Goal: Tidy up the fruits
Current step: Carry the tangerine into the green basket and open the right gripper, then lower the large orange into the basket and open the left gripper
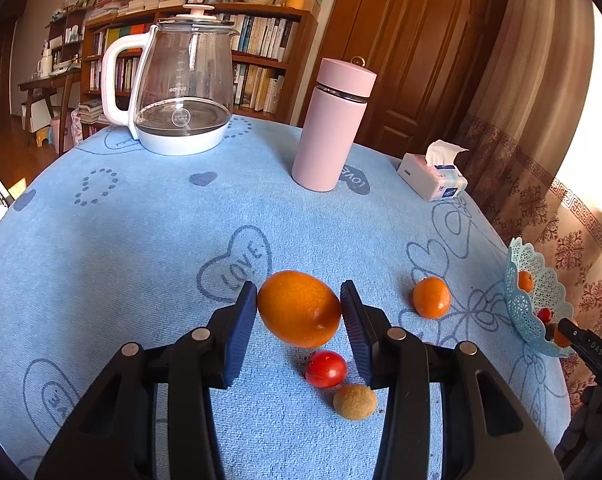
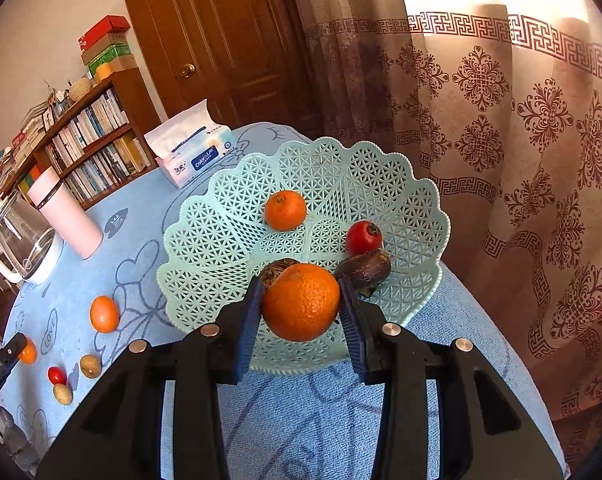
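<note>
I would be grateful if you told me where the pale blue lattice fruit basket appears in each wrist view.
Left wrist: the fruit basket sits at the far right edge, seen side-on, partly cut off.
Right wrist: it fills the centre, its rim wide open behind the right gripper, which holds an orange.
Shared landmark: the tissue pack beyond the basket.
</note>
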`<act>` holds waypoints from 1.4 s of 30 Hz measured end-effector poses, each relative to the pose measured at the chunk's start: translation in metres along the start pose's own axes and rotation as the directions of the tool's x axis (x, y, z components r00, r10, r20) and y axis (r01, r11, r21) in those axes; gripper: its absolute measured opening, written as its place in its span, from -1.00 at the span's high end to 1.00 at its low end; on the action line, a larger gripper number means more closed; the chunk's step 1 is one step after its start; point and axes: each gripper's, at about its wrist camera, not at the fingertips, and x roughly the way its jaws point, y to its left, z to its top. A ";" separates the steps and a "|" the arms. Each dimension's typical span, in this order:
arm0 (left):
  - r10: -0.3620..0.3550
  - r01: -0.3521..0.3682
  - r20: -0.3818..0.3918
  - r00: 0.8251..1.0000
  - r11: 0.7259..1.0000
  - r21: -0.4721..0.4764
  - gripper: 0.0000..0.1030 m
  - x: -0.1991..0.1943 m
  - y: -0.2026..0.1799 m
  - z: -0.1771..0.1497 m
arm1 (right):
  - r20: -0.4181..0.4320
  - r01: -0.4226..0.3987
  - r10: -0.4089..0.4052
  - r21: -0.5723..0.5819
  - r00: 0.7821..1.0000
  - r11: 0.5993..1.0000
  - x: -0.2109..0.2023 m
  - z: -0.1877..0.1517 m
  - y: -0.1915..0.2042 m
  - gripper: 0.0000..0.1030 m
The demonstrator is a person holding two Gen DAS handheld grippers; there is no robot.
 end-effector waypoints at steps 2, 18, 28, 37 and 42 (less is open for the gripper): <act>-0.001 0.001 0.000 1.000 1.000 0.004 0.15 0.000 -0.001 -0.001 | 0.011 0.009 -0.009 0.005 1.000 1.000 -0.003 0.001 -0.003 0.22; -0.023 0.023 0.007 1.000 0.999 0.035 0.15 0.000 -0.012 -0.004 | 0.057 0.027 -0.028 0.008 0.998 1.000 -0.024 -0.004 -0.014 0.22; -0.056 0.057 -0.010 0.998 0.995 0.077 0.15 0.001 -0.034 -0.012 | 0.082 0.023 -0.026 0.034 0.996 0.999 -0.036 -0.008 -0.033 0.21; -0.149 0.153 -0.043 0.988 0.979 0.133 0.15 -0.006 -0.084 -0.015 | 0.091 0.025 -0.035 0.102 0.995 0.994 -0.037 -0.011 -0.055 0.21; -0.193 0.203 -0.067 0.979 0.961 0.186 0.15 -0.002 -0.124 -0.017 | 0.092 0.015 -0.025 0.110 0.995 0.994 -0.034 -0.017 -0.058 0.13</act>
